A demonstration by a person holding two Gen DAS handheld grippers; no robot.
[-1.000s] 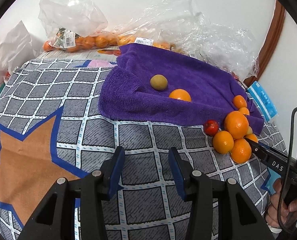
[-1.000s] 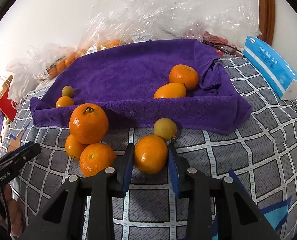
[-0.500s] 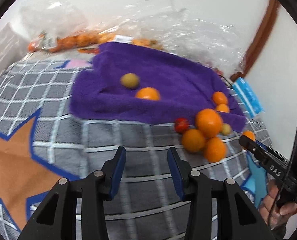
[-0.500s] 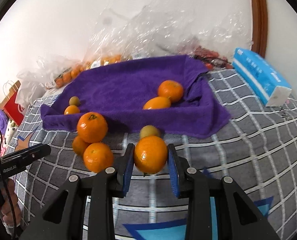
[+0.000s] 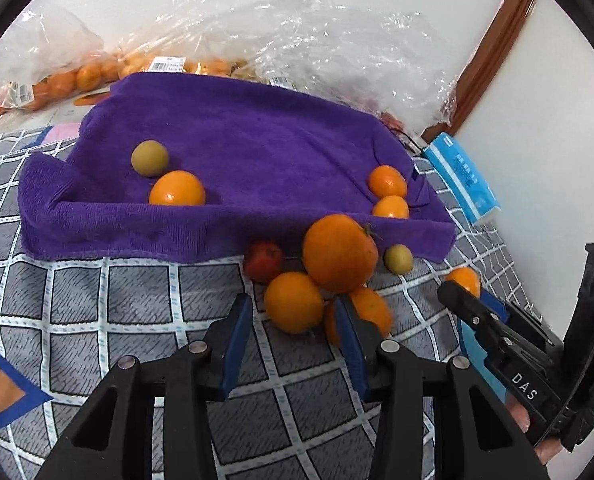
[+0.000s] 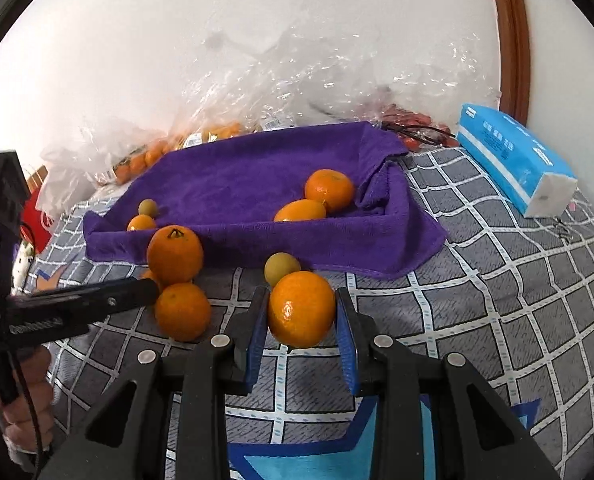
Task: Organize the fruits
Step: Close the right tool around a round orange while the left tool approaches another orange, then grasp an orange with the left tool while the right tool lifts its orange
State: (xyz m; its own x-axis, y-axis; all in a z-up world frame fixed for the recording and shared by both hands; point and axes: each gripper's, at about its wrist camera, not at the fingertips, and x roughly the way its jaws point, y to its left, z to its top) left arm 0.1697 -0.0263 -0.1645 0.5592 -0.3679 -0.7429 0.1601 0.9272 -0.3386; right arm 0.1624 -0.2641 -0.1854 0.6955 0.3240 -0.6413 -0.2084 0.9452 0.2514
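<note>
**Right hand-held gripper holds a mandarin, left one lines up on the loose pile**

Mandarin [image 6: 301, 308] is clamped between the blue pads of the right hand-held gripper [image 6: 301, 316], held just above the checked bed cover [image 6: 497, 312], in front of the purple towel [image 6: 249, 184]. Grip sits across the fruit's widest part, likely so the round skin doesn't slip out. Probably headed for the towel, which is folded up at its edges like a shallow tray and already has two orange fruits [image 6: 317, 200] at its right end, plus a small green fruit [image 5: 150, 158] and an orange one [image 5: 177, 189] at the left end.

Left hand-held gripper [image 5: 293, 320] has fingers apart, empty, pointed at the loose pile: small orange [image 5: 294, 307] sits between the pad tips, another orange [image 5: 371, 312] just behind the right pad, big orange [image 5: 339, 252] resting on both, red fruit [image 5: 263, 261] beside. Looks like a next-pick approach.

Small green fruit [image 6: 282, 268] lies on the cover just behind the held mandarin. Bagged fruit [image 5: 77, 76] and a blue tissue pack [image 6: 513, 160] sit at the far edges, untouched.
</note>
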